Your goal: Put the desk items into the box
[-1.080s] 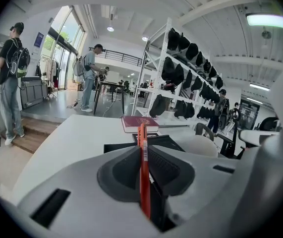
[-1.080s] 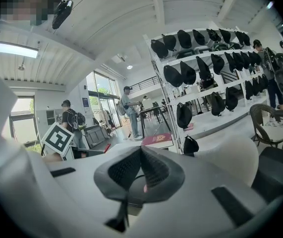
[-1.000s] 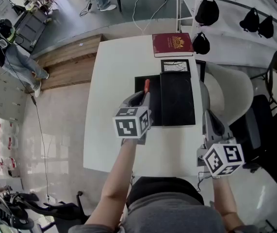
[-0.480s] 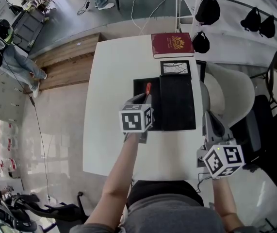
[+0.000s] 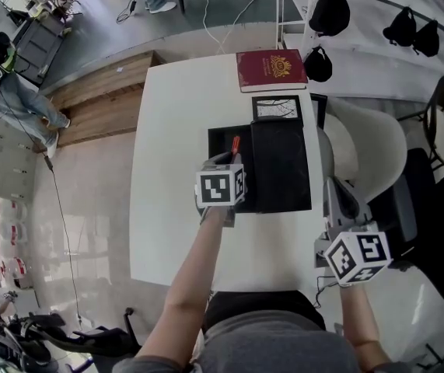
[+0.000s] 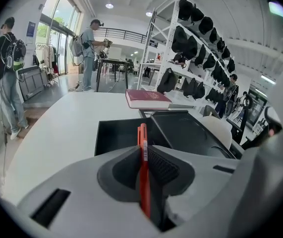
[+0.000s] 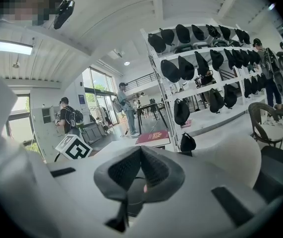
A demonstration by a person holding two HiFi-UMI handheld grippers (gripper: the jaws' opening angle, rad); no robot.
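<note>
the left hand-held gripper [image 6: 143, 150] is pinching an orange pen [image 6: 141, 130] between its ribbed pads. the jaws are nearly together, with only the thin barrel keeping them apart. the pen is standing lengthwise along the jaws, its far end poking out past the fingertips. in the head view this end is hanging over the open black box [image 5: 218, 135] on the white counter [image 5: 175, 130], near the box's left wall. the box's lid [image 5: 281, 165] is lying swung open to the right of the opening.

the pen is looking light and stiff, a smooth plastic barrel that is likely to be slippery. the grip is sitting along its length rather than across it, so the pads are getting plenty of contact and the pen is unlikely to swivel. because it is round and hard, it may roll or bounce a little once it is let go. a low release inside the box walls seems wiser than a drop from height.

the right hand-held gripper [image 7: 141, 150] is waiting off the counter's right edge with its jaws closed together and nothing between them.

a dark red book [image 5: 271, 69] is lying flat at the far end of the counter. it is looking heavier and rigid, best taken by an edge. between the book and the box a small framed picture [image 5: 277, 107] is resting, thin and probably more fragile.
</note>
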